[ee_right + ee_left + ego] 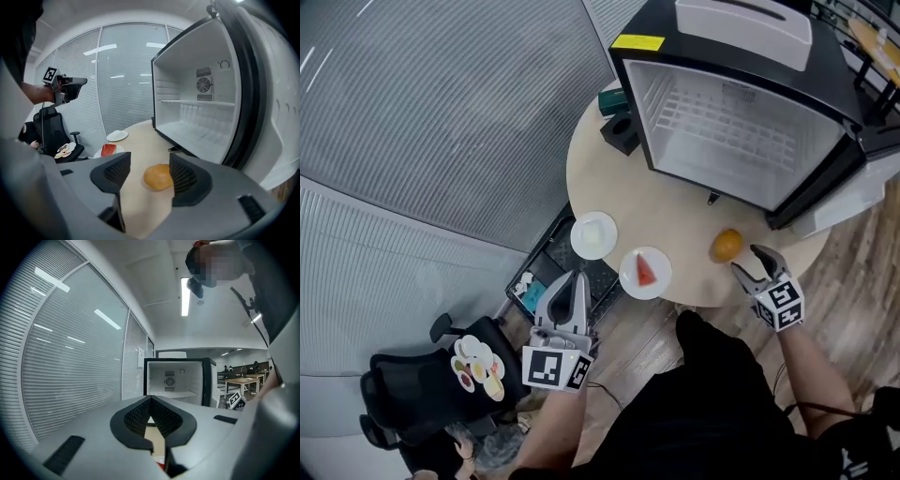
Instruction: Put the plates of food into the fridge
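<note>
A black mini fridge (722, 58) stands open on the round table (675, 211), its white inside bare. Near the table's front edge lie a white plate with pale food (593, 234) and a plate with a red slice (645, 272). An orange (726, 245) rests to their right. My right gripper (750, 260) is open just behind the orange (158, 176), which lies on the table close to the right finger (185, 176); I cannot tell if they touch. My left gripper (578, 278) hangs shut and empty off the table edge, close to both plates. The fridge (180, 380) shows over its fingertips.
The fridge door (830, 178) swings out to the right, near my right gripper. A dark green and black object (619, 120) sits on the table left of the fridge. Under the table's left edge is a black cart (546, 272), and beside it an office chair (441, 375) with a palette-like plate.
</note>
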A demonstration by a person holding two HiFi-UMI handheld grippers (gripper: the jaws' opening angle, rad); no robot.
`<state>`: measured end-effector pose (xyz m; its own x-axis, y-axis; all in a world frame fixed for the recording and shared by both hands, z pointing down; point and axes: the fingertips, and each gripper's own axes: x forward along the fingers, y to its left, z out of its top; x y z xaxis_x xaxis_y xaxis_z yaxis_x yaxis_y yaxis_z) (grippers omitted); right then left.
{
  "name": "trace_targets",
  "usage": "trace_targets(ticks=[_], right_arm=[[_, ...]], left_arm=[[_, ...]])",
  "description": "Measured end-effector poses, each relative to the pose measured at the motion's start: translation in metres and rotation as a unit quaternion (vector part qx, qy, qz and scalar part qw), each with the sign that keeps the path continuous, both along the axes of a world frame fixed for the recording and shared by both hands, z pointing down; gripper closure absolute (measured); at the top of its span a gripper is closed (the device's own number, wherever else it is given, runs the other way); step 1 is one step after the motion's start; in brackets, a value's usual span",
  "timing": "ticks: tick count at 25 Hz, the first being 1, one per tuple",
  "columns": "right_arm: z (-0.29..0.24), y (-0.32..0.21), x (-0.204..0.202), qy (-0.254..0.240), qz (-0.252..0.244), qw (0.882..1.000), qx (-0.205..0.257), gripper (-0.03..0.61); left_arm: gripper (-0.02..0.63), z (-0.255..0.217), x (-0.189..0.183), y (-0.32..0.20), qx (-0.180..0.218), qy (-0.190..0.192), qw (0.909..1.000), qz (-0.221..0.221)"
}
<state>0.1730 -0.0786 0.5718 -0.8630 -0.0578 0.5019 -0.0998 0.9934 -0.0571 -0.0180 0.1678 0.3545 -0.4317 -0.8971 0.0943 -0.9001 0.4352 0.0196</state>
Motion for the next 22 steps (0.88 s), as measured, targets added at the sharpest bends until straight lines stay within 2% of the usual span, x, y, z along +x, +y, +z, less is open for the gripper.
trace_targets(ticks=[3,8,11,15,19,22], right_arm=[[0.016,-0.008,-0.016,0.009,-0.012,1.000,0.004,0.257],[0.060,-0.018,-0.034,0.051,-0.037,0.998,0.003,0.127],[0.082,-0.022,-0.040,0.075,-0.047,0.996,-0.001,0.109],[0.104,-0.025,-0.047,0.098,-0.055,0.994,-0.002,0.107],[0.122,-0.030,-0.053,0.124,-0.063,0.990,0.017,0.109],[0.131,-0.030,-0.056,0.135,-0.067,0.989,0.010,0.109]], left_arm=[[0.611,0.007,-0.015,-0.018,-0.010,0.002,0.9999,0.006],[0.611,0.025,-0.034,-0.039,-0.035,0.012,0.9993,0.008],[0.611,0.029,-0.042,-0.050,-0.045,0.016,0.9988,0.008],[0.611,0.033,-0.054,-0.065,-0.058,0.019,0.9981,0.009],[0.611,0.035,-0.066,-0.082,-0.065,0.020,0.9976,0.011],[0.611,0.034,-0.073,-0.096,-0.067,0.019,0.9974,0.015]])
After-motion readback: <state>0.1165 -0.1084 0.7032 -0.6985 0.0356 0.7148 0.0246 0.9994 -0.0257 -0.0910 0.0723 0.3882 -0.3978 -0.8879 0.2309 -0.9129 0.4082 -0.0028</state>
